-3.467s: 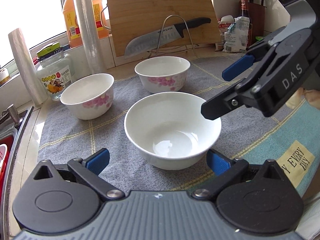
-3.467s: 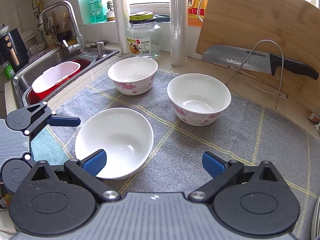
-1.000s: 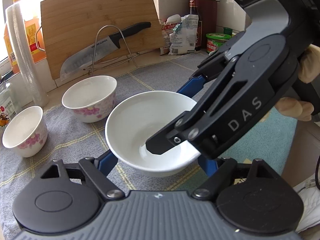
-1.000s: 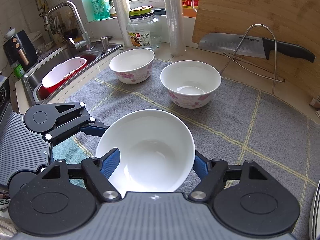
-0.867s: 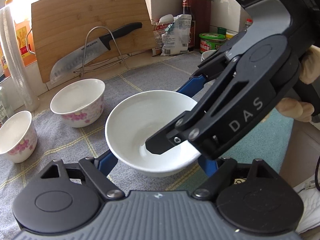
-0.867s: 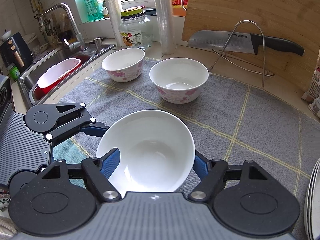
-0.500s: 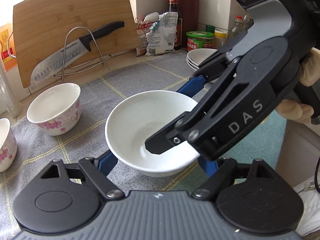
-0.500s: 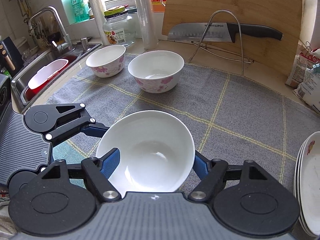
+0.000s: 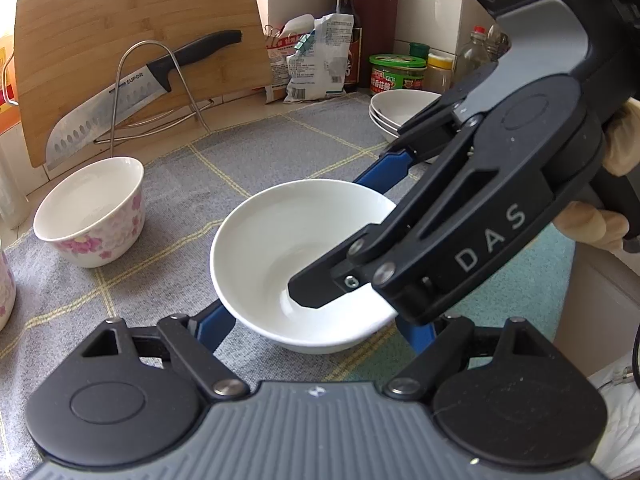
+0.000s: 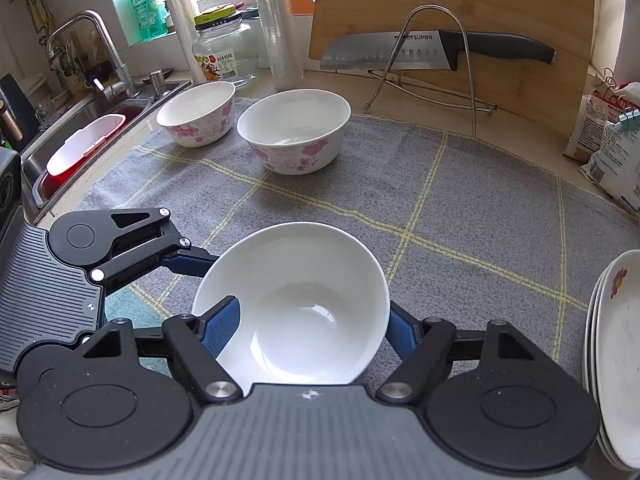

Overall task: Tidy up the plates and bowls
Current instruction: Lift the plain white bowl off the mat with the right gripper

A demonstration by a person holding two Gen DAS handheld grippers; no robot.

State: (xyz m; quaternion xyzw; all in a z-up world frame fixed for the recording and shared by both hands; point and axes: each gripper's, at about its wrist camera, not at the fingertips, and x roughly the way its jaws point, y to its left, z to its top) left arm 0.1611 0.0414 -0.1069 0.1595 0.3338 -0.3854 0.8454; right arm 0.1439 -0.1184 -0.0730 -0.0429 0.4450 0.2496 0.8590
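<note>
Right gripper (image 10: 304,330): closed on the plain bowl (image 10: 296,300); one blue pad lies inside the wall, the other outside, so the rim is pinched
Left gripper (image 9: 316,324): closed across the same bowl from its own side, a pad on each flank; two grips likely keep a smooth bowl level in transit
Plain bowl: between both grippers, low over the mat (image 10: 440,200); whether it rests on the cloth or hangs just clear cannot be told
Plates (image 10: 616,356): stack at the right edge of the right view, near the bowl; probably the sorting area
Flowered bowls: one (image 10: 294,136) mid-mat, another (image 10: 198,112) beyond it toward the sink (image 10: 84,140); apparently awaiting their turn
Board (image 10: 460,12): leans at the back behind the knife (image 10: 432,54) on its wire stand
Change from earlier frames: the plain bowl stood free with both grippers wide around it; now gripped, and carried away from the flowered bowls toward the plates, which have come into view
</note>
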